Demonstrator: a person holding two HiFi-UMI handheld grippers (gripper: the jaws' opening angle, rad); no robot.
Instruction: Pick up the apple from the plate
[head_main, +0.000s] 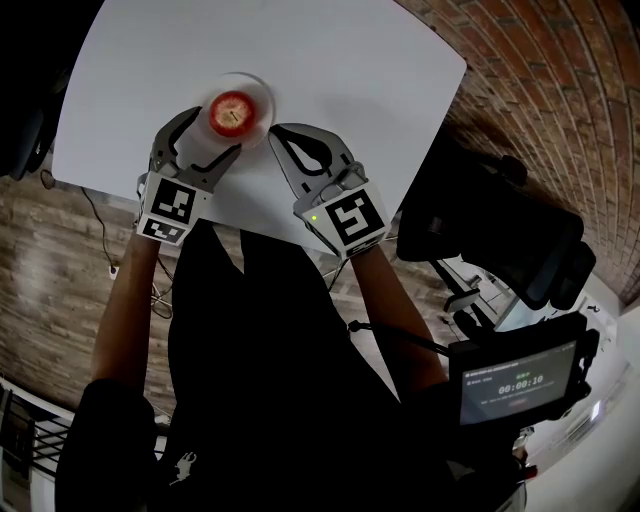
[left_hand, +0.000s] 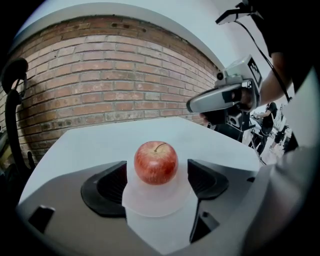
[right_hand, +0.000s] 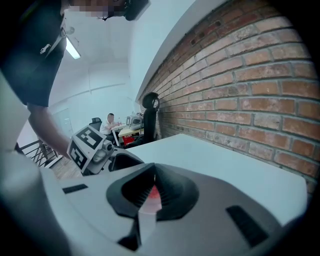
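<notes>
Left gripper (head_main: 218, 130) has its jaws spread wide and isn't gripping anything. The red apple (head_main: 232, 112) sits right between them with a gap on each side, so no contact. Apple's upright, stem up, in the middle of a small white plate (head_main: 262, 95), and the plate is close to the bench (head_main: 350, 70) edge nearest the person, more toward its left corner. Just right of the plate is the right gripper (head_main: 281, 132), jaws pinched practically together and empty; only a sliver of red shows through the slit.

Apple (head_main: 232, 112) on plate (head_main: 262, 92); left tongs (head_main: 213, 132) spread, flanking it.
</notes>
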